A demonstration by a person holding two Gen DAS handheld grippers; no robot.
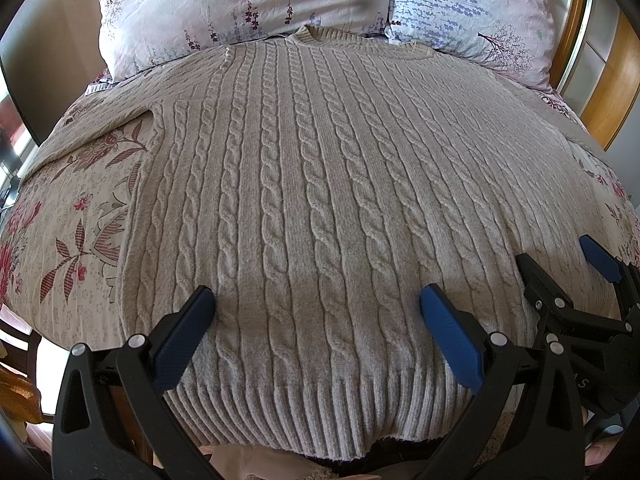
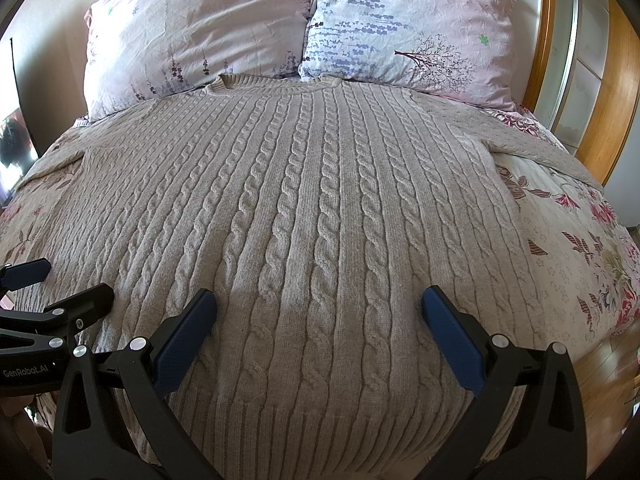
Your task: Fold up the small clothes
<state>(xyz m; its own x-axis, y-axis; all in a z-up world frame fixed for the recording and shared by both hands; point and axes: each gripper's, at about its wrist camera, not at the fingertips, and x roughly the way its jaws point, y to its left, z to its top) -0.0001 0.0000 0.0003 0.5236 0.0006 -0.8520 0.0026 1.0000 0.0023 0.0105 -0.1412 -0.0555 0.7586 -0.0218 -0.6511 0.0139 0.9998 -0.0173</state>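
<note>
- Left gripper: jaws spread wide, nothing between them. Both blue-padded fingers sit above the lower part of the sweater, near its ribbed hem. Whether the fingertips touch the knit cannot be told.
- Right gripper: jaws likewise spread wide and empty, positioned over the lower body of the sweater. Contact with the fabric cannot be told.
- Relative placement: the two grippers are side by side. The right gripper appears at the right edge of the left wrist view; the left gripper appears at the left edge of the right wrist view.
- Sweater: beige cable-knit, laid flat on the bed with its front or back panel facing up. The ribbed hem lies nearest the grippers, at the near edge of the bed. The neckline lies at the far end, touching the pillows. One sleeve extends out to each side.
- Bedspread: pale, with a red and pink floral print, visible on both sides of the sweater.
- Pillows: two, side by side at the head of the bed, in pale pink and blue cases with a lavender print.
- Headboard: wooden, curved, behind the pillows at the far right.
</note>
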